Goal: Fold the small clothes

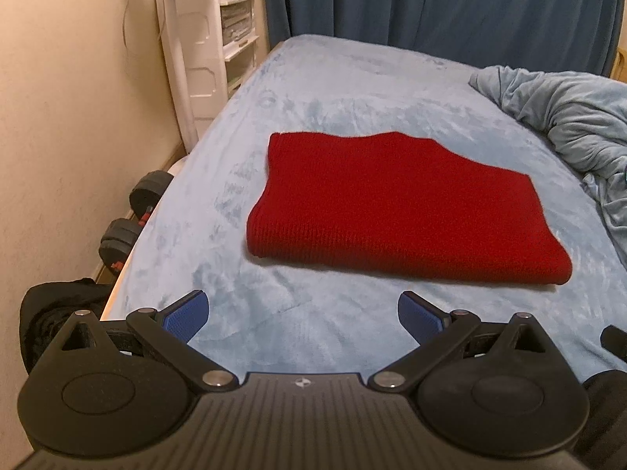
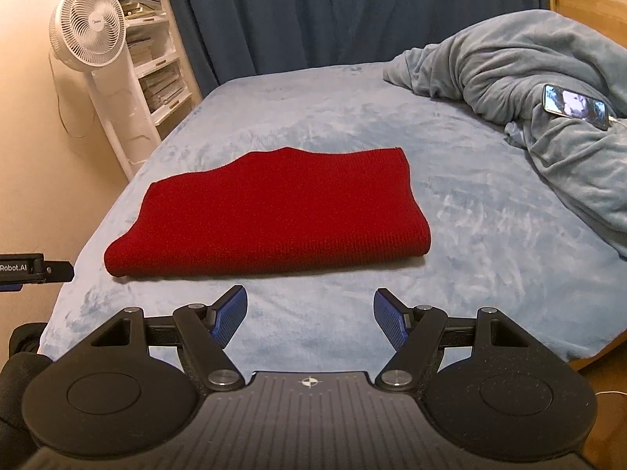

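Red knit garment (image 1: 395,207): folded into a thick rectangle, flat on the pale blue bed (image 1: 313,78), just beyond both claws and touching neither.

Nearest the lenses: left claw (image 1: 303,315), blue pads spread wide, nothing between them but bedcover. Right claw (image 2: 310,315) likewise wide open and empty, hovering over bare cover short of the garment's near edge. Tip of the left tool also visible at the left border of the right wrist view.

Next out: rounded, bulky fold along the near edge of the garment, several layers deep by the look of it. Far edge wavy and thinner, apparently loose ends lying together. Ribbed, coarse knit; probably soft, limp and light, with some stretch. Not slippery, likely to cling a little to the plush cover. Nothing fragile. Expect sagging between two holds and layers sliding apart if only the top one is caught.

Best holds, judged from here: the two near corners, pads pinching through all layers, one claw per corner; or the two short sides if another fold across the middle is wanted. Already looks well along, perhaps one fold or a tidy-up left.

Farther back: crumpled grey-blue blanket (image 2: 529,78) heaped at the right, a phone (image 2: 574,106) lying on it. Beyond the bed, dark blue curtain (image 2: 313,11), white fan (image 2: 88,25) and shelving at the left wall.
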### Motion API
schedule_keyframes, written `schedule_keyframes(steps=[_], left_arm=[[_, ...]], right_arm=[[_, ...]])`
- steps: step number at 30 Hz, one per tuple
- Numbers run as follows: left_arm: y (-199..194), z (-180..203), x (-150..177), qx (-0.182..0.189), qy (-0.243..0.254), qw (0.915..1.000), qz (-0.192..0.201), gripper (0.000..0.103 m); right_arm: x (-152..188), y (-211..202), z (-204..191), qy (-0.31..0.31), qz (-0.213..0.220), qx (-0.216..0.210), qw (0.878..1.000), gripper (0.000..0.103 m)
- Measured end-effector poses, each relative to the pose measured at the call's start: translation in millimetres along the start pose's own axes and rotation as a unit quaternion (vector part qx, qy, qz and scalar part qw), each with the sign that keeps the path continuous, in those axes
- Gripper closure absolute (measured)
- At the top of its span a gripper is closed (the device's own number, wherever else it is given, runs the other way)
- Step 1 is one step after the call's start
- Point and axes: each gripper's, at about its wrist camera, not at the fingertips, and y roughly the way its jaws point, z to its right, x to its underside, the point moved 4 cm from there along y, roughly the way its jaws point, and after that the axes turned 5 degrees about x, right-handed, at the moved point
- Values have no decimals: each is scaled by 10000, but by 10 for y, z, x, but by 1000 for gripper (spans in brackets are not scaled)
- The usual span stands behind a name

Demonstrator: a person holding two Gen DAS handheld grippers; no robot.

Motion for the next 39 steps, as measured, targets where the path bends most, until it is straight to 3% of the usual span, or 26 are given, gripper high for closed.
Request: schedule_keyframes(steps=[3,5,10,12,16,21,24,26,28,31,34,39], left_arm=[[125,-15,-13,-27,-26,9999,-153,0],[228,-22,-26,-58,-59,9995,-292,0],[478,-26,-62,-273,-36,9976,-639,0],[569,-32,-79,-342,28,9967,-740,0],[719,-46,-92,-414,55,9952,-885,0],[862,-77,-94,-413,-17,9939,-1026,0],[917,-84,-99,-440,-32,9933,-1070,0],[953,-99,-102,-429,-47,9930,-1102,0],[984,-131,-121,-433,-78,9926,-1132,0],[1019,-299,-173,-609,-245,9921,-1072,0],[1041,-545,-236,-873,-441,9909,-924,0],[1167,-956,-294,-1401,-683,9842,-837,0]], right_arm=[[-59,129,45,236,-9,-96,9997,30],[-120,284,145,729,-66,-231,9971,28],[-213,931,450,1953,-411,-523,9785,27],[-209,1232,577,2380,-683,-562,9672,27],[-156,1723,900,3392,-964,-214,9355,27],[-115,2137,1195,3758,-1040,399,9200,27],[-84,2312,1307,3966,-1061,297,9114,22],[-117,2363,1317,4019,-978,274,9100,16],[-172,2386,1276,3950,-937,248,9136,17],[-261,2353,1204,3813,-715,-345,9210,81],[-355,2289,1156,3563,-587,-214,9323,84],[-355,2374,1097,3322,-967,325,9377,85]])
